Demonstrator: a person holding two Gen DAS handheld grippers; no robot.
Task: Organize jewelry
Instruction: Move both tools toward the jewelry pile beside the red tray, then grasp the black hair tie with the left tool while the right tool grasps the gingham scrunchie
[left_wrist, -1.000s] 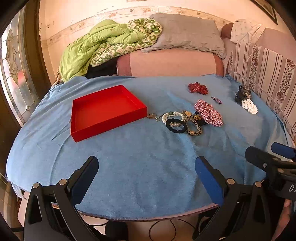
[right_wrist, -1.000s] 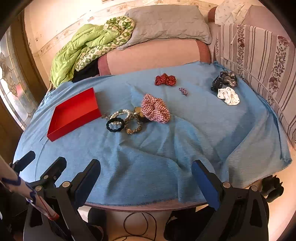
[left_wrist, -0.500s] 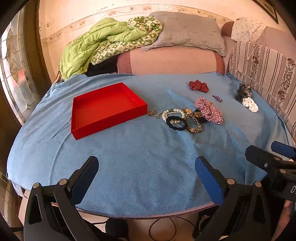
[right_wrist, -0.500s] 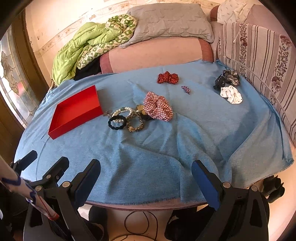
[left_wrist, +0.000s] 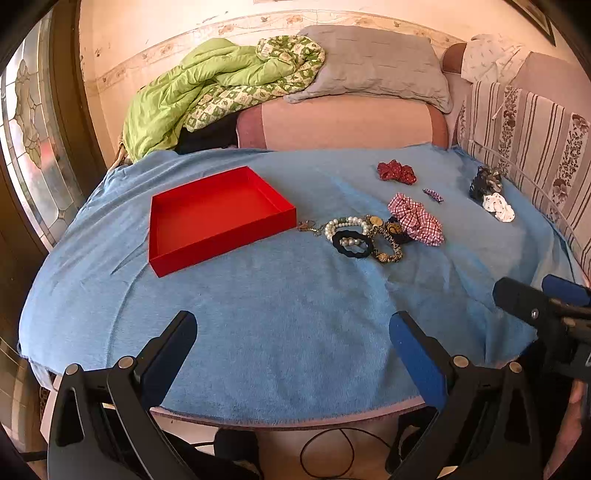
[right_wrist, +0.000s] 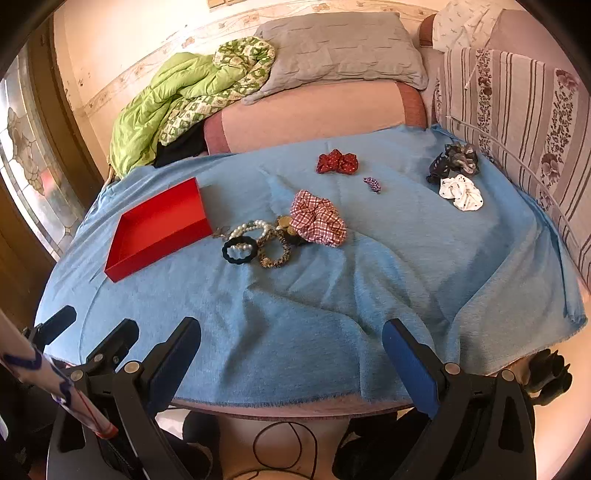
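Window glass (left_wrist: 26, 147) at far left, beside a green quilt (left_wrist: 207, 92) heaped on a pink sofa back (left_wrist: 343, 125). Farther right, a grey pillow (left_wrist: 369, 66) and a striped cushion (left_wrist: 524, 125).

On the blue cloth (left_wrist: 277, 314), left of centre: red tray (left_wrist: 218, 218), nothing inside. Just right of the tray, apart from its wall, a small charm (left_wrist: 308, 226), then a tangle touching one another: pearl bracelet (left_wrist: 347, 224), black hair tie (left_wrist: 352, 244), speckled bracelet (left_wrist: 386, 248), gold coin piece (left_wrist: 376, 220). Against that tangle on the right, checked scrunchie (left_wrist: 415, 218). Behind it, red dotted scrunchie (left_wrist: 397, 172); small purple clip (left_wrist: 433, 195) between. Near the right edge, dark hair claw (left_wrist: 484, 181) touching white scrunchie (left_wrist: 498, 207).

Left gripper (left_wrist: 291, 332) released, fingers spread wide, low over the near edge of the cloth, nothing held. Right gripper (right_wrist: 291, 338) likewise released and bare, well short of the jewelry.
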